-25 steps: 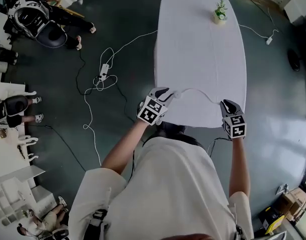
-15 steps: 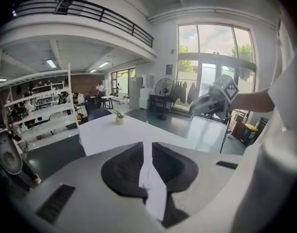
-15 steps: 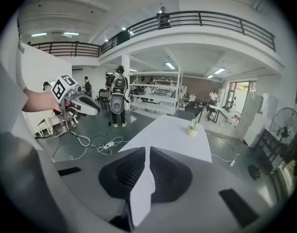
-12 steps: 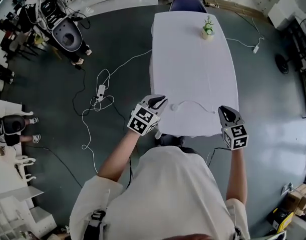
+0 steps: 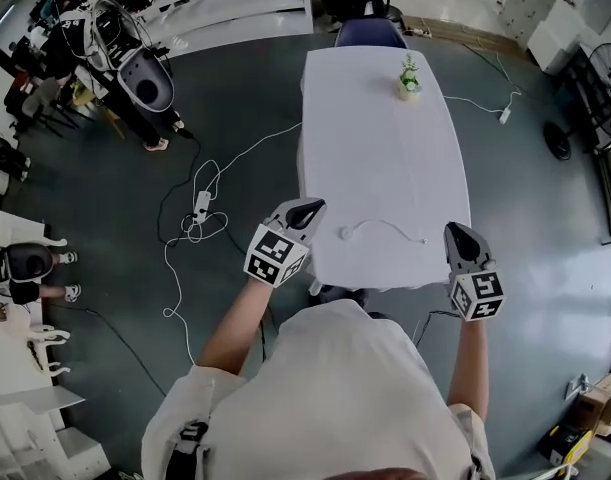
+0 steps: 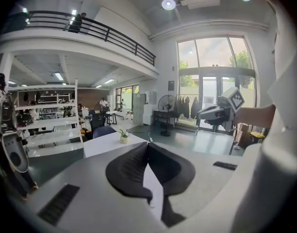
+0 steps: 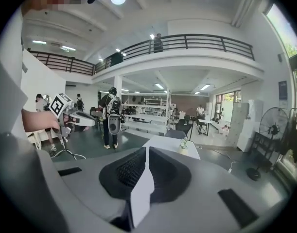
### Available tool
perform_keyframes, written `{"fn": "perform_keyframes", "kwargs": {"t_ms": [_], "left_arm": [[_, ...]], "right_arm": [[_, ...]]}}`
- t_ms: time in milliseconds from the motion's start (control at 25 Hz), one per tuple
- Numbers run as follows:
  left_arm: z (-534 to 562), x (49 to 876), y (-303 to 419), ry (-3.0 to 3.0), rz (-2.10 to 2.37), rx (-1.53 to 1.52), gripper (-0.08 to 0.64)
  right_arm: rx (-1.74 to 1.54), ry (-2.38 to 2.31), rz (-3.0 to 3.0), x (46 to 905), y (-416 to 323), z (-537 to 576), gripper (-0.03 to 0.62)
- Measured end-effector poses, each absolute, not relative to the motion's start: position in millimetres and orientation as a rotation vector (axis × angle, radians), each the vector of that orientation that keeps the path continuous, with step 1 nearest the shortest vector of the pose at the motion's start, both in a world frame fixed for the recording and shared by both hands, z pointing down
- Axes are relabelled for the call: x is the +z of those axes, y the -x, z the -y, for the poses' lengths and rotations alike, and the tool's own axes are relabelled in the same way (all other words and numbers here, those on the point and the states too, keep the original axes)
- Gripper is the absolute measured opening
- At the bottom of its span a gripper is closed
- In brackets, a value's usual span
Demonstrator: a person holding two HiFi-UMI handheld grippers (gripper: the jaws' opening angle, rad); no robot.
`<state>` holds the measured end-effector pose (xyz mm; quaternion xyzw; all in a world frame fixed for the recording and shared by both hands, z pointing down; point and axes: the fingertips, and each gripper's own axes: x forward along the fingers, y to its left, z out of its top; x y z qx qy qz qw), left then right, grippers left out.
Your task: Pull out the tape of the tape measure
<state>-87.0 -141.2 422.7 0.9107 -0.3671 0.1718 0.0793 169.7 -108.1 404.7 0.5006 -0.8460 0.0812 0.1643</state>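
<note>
Head view: the tape measure (image 5: 346,233) lies on the near end of the table (image 5: 385,118), its small white case toward the left and a length of tape (image 5: 390,223) out, curving rightward to an end near the right edge; it shows in this view only. The left gripper (image 5: 309,209) is held off the table's near left corner, tips toward the case but apart from it; the right gripper (image 5: 456,234) is held off the near right corner, near the tape's end and not touching it; the person's white-clad torso fills the lower frame. A plant (image 5: 408,80) stands at the far end of the table, with a chair (image 5: 370,33) beyond it; a cable (image 5: 200,183) loops on the floor to the left. Left gripper view: the jaws are pressed together with nothing between them; the table and plant show past the tips; the right gripper shows at the right, in front of tall windows (image 6: 211,76). Right gripper view: the jaws are closing, almost together, with nothing between them; the table's far end and the plant show beyond the tips; the left gripper shows at the left, a fan (image 7: 266,125) at the right. Both gripper views look level across the hall and show a railed balcony (image 6: 90,28) overhead, which the head view does not show.
</note>
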Motion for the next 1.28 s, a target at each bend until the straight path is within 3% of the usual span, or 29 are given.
{"fn": "perform_keyframes", "kwargs": {"t_ms": [1280], "left_arm": [[147.4,412.2,55.9,-2.756,1.067,0.509,0.008]], "right_arm": [[0.241,-1.468,2.441,405.0,-193.9,111.9,0.038]]}}
